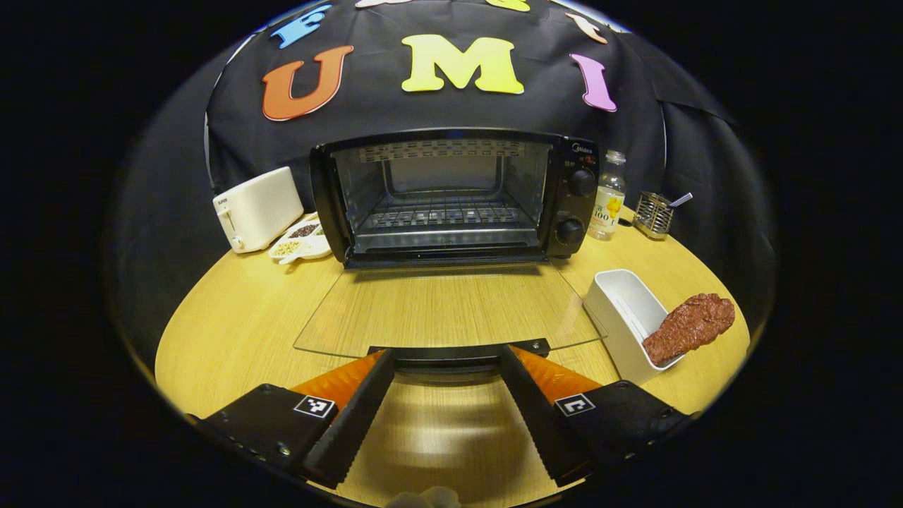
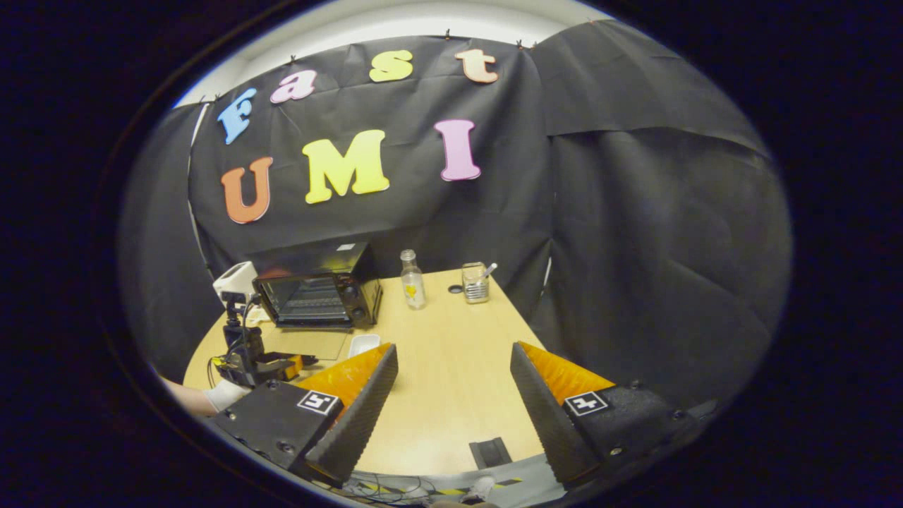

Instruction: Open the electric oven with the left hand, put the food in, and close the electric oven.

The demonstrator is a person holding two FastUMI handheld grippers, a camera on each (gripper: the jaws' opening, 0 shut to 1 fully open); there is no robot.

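Oven open, food not yet loaded.
Left tool (image 1: 446, 367) spread at the lowered door (image 1: 444, 310); right tool (image 2: 453, 367) spread, empty, must fetch the meat (image 1: 688, 328) from the white tray (image 1: 624, 310) beside the oven (image 1: 451, 197).

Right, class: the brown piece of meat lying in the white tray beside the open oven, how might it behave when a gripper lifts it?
The meat looks glossy, so it may slip between the fingers. It overhangs the white tray's rim, so a nudge could tip it out. Its lumpy shape probably won't roll.
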